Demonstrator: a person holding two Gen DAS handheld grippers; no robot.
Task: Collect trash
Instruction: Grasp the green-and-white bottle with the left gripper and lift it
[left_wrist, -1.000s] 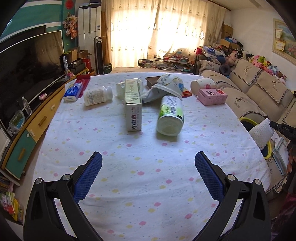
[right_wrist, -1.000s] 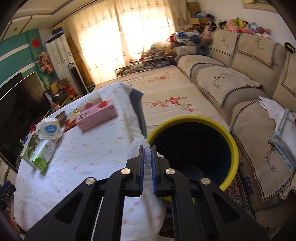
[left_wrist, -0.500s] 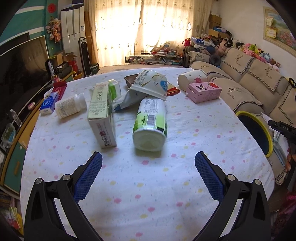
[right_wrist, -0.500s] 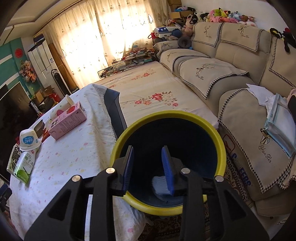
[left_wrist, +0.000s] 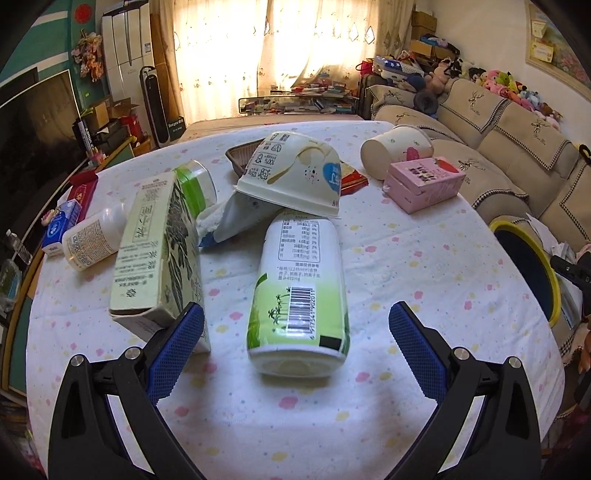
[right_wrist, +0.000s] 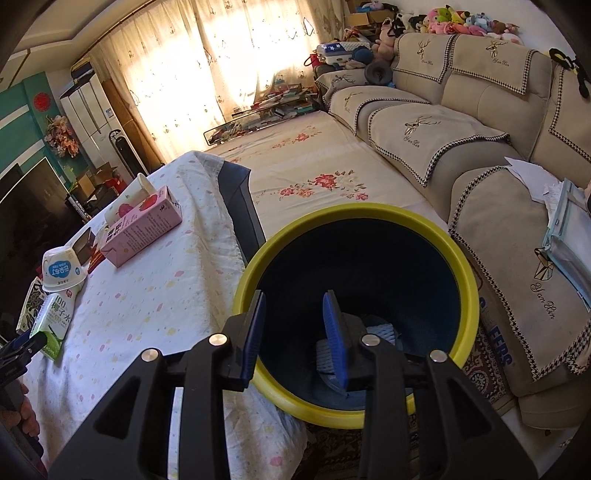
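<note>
My left gripper is open, its blue pads on either side of the near end of a green and white bottle lying on the table. A pale green carton lies just left of it, an upturned white bowl behind it. My right gripper is open and empty over the yellow-rimmed bin, which also shows in the left wrist view. A pale bluish-white item lies inside the bin.
Farther on the table lie a pink carton, a paper cup, a white bottle, a crumpled wrapper and a blue box. A sofa stands beyond the bin.
My left gripper moved forward until its fingers flank the green bottle. My right gripper opened over the bin and the white item it held dropped inside.
</note>
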